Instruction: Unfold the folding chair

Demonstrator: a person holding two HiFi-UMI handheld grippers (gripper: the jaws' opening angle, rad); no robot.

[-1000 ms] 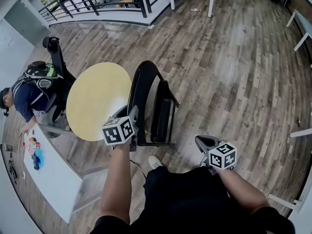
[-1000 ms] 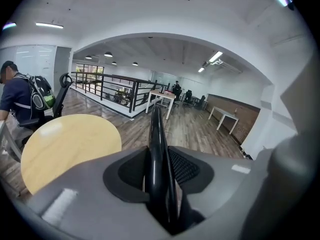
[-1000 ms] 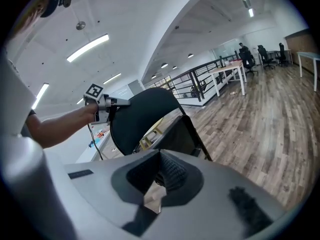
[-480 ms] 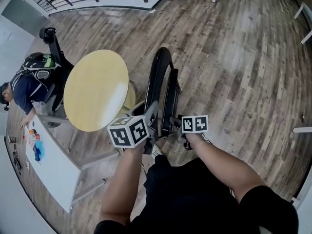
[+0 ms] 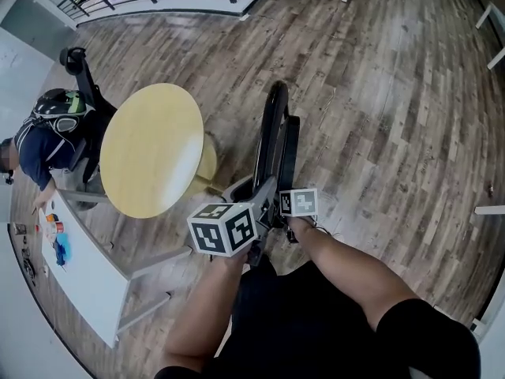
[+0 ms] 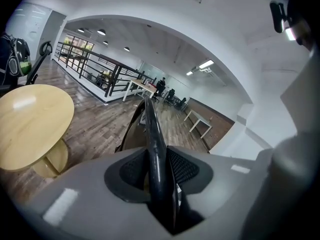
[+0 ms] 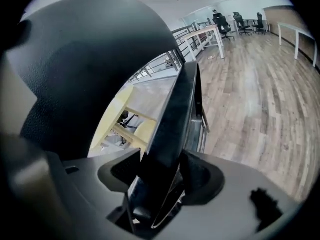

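While the folded chair [image 5: 274, 133] stands edge-on on the wood floor [image 5: 379, 109], just beside the round counter's [image 5: 150, 148] rim, L gripper [image 6: 157, 169] jaws clamp its black frame tube [image 6: 152, 129]. R gripper [image 7: 160, 171] jaws, just opened wide, straddle the seat edge [image 7: 175, 119] w/ a gap at one pad. Bare floor lies on the chair's far side, away from the counter.

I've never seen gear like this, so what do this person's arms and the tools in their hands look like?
The left hand-held gripper and right hand-held gripper are smooth grey plastic bodies with dark, mesh-textured pads. Each carries a white cube printed with black square markers. Forearms are bare; a black short sleeve covers the right upper arm.
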